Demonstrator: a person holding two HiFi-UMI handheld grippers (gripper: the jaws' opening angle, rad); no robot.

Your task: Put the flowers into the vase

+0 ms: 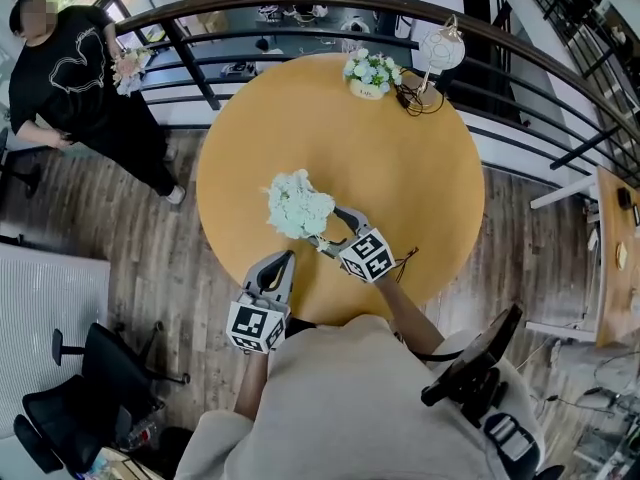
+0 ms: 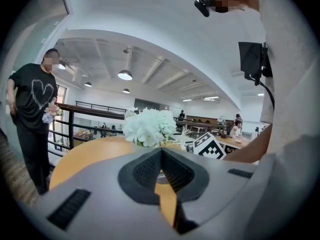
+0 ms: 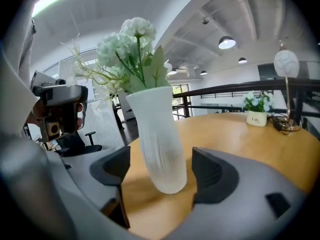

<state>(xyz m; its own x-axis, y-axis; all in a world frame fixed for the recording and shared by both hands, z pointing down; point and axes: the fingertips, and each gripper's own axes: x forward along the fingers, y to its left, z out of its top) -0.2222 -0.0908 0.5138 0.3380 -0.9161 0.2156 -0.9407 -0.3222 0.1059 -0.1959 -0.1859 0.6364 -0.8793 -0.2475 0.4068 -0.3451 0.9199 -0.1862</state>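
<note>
A white ribbed vase (image 3: 160, 144) stands on the round wooden table (image 1: 400, 188) with a bunch of pale green-white flowers (image 3: 127, 49) in it. In the head view the flowers (image 1: 300, 206) hide the vase from above. My right gripper (image 3: 162, 171) is open, one finger on each side of the vase's lower body, with a gap between each pad and the vase. In the head view this gripper (image 1: 328, 228) reaches in from the near right. My left gripper (image 1: 285, 260) is shut on nothing near the table's front edge, and it points at the flowers (image 2: 149, 125).
A small pot of flowers (image 1: 370, 73) and a white ornament on a stand (image 1: 440, 48) with cables sit at the table's far edge. A dark railing (image 1: 300, 13) curves behind. A person in black (image 1: 70, 78) stands at the far left. An office chair (image 1: 90, 378) is on the floor at the near left.
</note>
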